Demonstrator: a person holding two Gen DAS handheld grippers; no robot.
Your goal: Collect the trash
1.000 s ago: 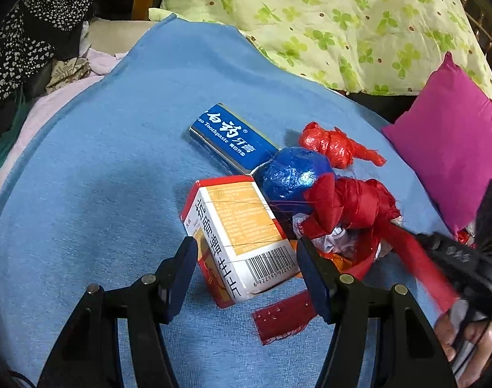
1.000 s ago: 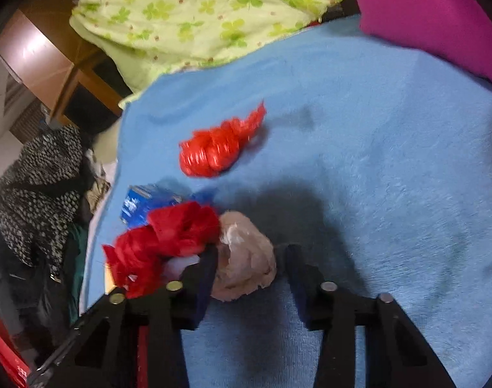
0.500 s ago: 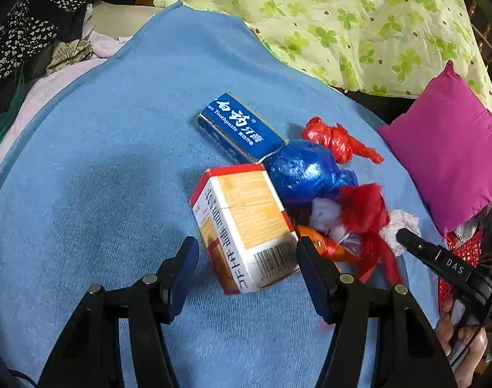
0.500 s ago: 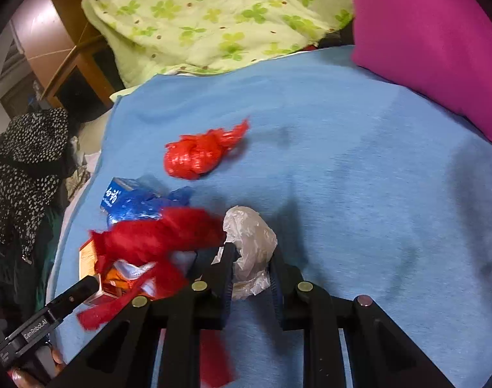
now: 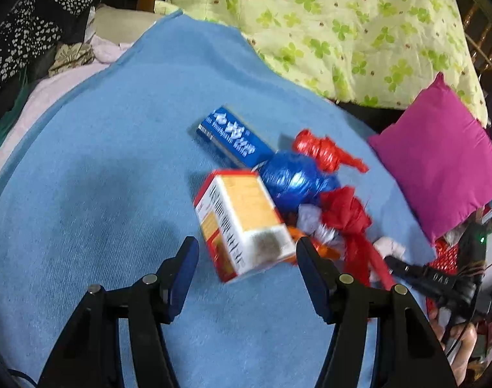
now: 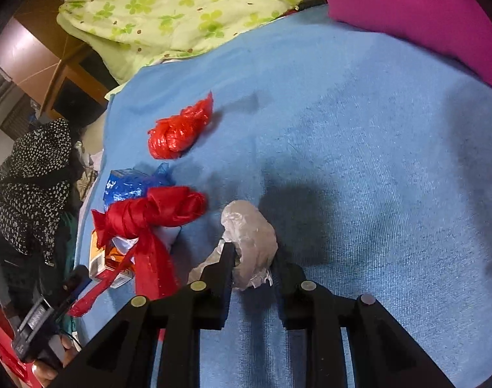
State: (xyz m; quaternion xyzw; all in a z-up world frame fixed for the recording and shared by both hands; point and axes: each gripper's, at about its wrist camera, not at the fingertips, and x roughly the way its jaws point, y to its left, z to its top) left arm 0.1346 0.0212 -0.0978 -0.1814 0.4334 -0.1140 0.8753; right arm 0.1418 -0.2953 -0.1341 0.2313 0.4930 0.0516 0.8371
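Note:
Trash lies on a blue blanket (image 5: 100, 194). A white and orange carton (image 5: 242, 223) sits just ahead of my open left gripper (image 5: 246, 255), between its jaws but untouched. Behind it are a blue toothpaste box (image 5: 233, 135), a blue foil ball (image 5: 294, 177), a red knotted bag (image 5: 326, 152) and a larger red bag (image 5: 346, 213). My right gripper (image 6: 251, 258) is shut on a crumpled clear plastic bag (image 6: 252, 236). The right gripper also shows at the right of the left wrist view (image 5: 404, 268).
A green clover quilt (image 5: 343, 26) lies at the back and a magenta cushion (image 5: 440, 161) at the right. Dark spotted clothing (image 6: 32, 181) is piled off the blanket's left side. A red container (image 6: 0, 349) stands at the lower left edge.
My right gripper has closed on the clear plastic bag. My left gripper has drawn back a little from the carton, which now lies farther ahead of the jaws.

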